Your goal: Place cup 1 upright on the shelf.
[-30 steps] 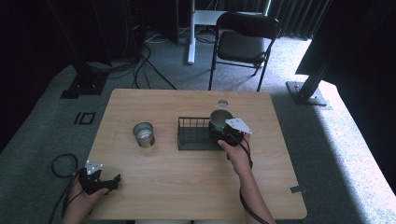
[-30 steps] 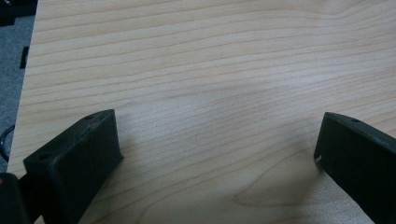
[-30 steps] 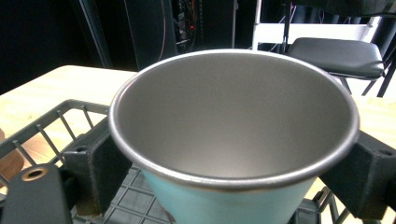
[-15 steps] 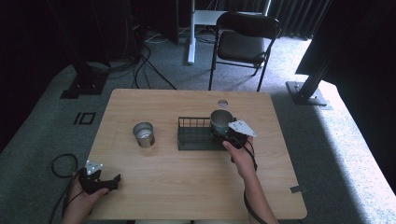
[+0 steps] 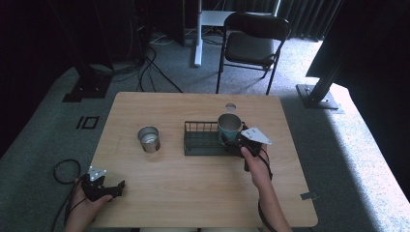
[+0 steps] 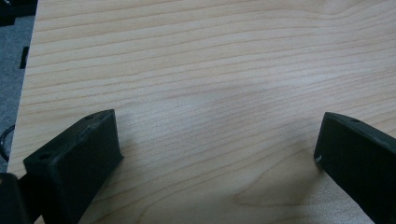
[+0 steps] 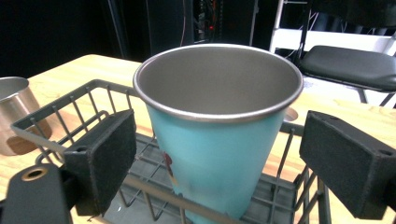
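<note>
Claws first: my right claw [image 7: 217, 163] is spread wide, one black pad on each side of the turquoise cup [image 7: 217, 135], and a clear gap shows between each pad and the cup wall, so I am gripping nothing. That cup stands upright straight ahead of this claw, between its jaws, with its base down inside the dark wire basket [image 7: 70, 109]; its inside is bare metal and looks empty. From above, the right claw [image 5: 232, 143] sits at the basket's [image 5: 200, 140] near right corner, with the cup [image 5: 229, 127] at the right end of that basket, my hand [image 5: 256, 162] behind it. Farther off to this claw's left, outside the basket, a short steel cup [image 7: 16, 114] stands upright on the wooden table [image 7: 84, 65]; in the high view that steel cup [image 5: 149, 138] is near the basket but apart from it. My left claw [image 6: 217, 154] is also spread wide, its two pads far apart over bare wood [image 6: 210, 70], holding nothing. It [image 5: 109, 189] rests low at the table's near left corner, well apart from both cups.
</note>
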A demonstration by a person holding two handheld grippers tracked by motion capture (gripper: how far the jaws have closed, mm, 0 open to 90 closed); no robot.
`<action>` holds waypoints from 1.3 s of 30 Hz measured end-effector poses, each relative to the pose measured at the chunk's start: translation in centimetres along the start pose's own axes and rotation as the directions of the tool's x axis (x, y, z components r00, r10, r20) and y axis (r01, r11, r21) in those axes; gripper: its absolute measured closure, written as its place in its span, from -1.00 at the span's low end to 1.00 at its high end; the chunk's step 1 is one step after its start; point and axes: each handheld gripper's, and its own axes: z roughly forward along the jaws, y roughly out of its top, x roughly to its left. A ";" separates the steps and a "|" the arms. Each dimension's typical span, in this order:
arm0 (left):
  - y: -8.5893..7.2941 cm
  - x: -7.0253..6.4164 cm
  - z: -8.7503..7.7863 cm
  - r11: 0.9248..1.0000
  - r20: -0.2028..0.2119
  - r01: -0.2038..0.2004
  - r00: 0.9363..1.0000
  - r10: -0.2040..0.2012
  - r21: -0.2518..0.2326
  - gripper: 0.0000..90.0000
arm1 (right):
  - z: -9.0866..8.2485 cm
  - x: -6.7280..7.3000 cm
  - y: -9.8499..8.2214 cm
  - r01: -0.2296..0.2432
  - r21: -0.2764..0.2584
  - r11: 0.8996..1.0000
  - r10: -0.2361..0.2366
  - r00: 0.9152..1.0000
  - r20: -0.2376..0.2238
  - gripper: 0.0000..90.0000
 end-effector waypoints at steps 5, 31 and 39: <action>0.0 0.0 0.0 1.000 0.000 0.000 1.000 0.000 0.000 -0.98 | -0.9 -0.4 0.2 0.007 -0.014 1.000 -0.007 1.000 -0.017 -0.76; 0.0 0.0 0.0 1.000 0.000 0.000 1.000 0.000 -0.001 -0.98 | -4.7 -3.0 -1.1 0.089 0.048 0.995 -0.082 0.987 -0.137 -0.76; 0.0 0.0 0.0 1.000 0.000 0.000 1.000 0.000 0.000 -0.98 | -5.6 -4.0 -2.4 0.142 0.069 0.987 -0.129 0.977 -0.171 -0.76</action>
